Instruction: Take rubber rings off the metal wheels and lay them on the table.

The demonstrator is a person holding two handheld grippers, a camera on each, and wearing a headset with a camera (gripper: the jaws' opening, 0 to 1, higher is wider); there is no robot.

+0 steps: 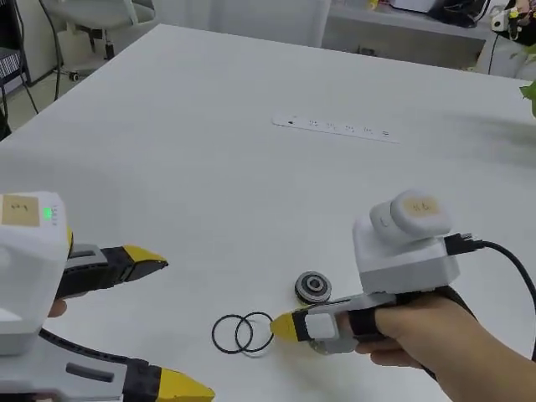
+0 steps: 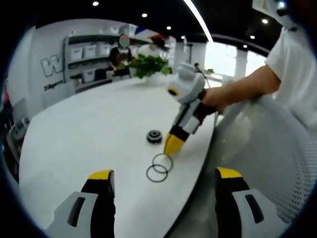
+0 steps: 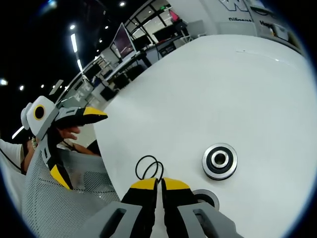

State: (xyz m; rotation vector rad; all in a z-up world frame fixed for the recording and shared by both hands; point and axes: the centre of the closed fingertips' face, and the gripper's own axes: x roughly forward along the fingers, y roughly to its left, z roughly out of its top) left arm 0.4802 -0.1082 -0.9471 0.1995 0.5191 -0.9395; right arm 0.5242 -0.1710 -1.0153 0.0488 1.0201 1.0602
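Observation:
Two thin black rubber rings (image 1: 243,332) lie overlapping on the white table (image 1: 209,167) near its front edge. A metal wheel (image 1: 312,286) lies flat just right of them. My right gripper (image 1: 285,326) is shut with nothing showing between its yellow tips, which sit right next to the rings (image 3: 148,167). In the right gripper view a second wheel (image 3: 205,198) is partly hidden beside the shut right gripper (image 3: 158,184), with the first wheel (image 3: 219,161) beyond it. My left gripper (image 1: 172,327) is open, off to the left of the rings (image 2: 159,167).
A white power strip (image 1: 335,128) lies at mid-table, far from the work. An office chair (image 1: 92,17) stands past the far left corner. The table's front edge is close to the rings. A plant (image 2: 148,64) stands at the table's far end.

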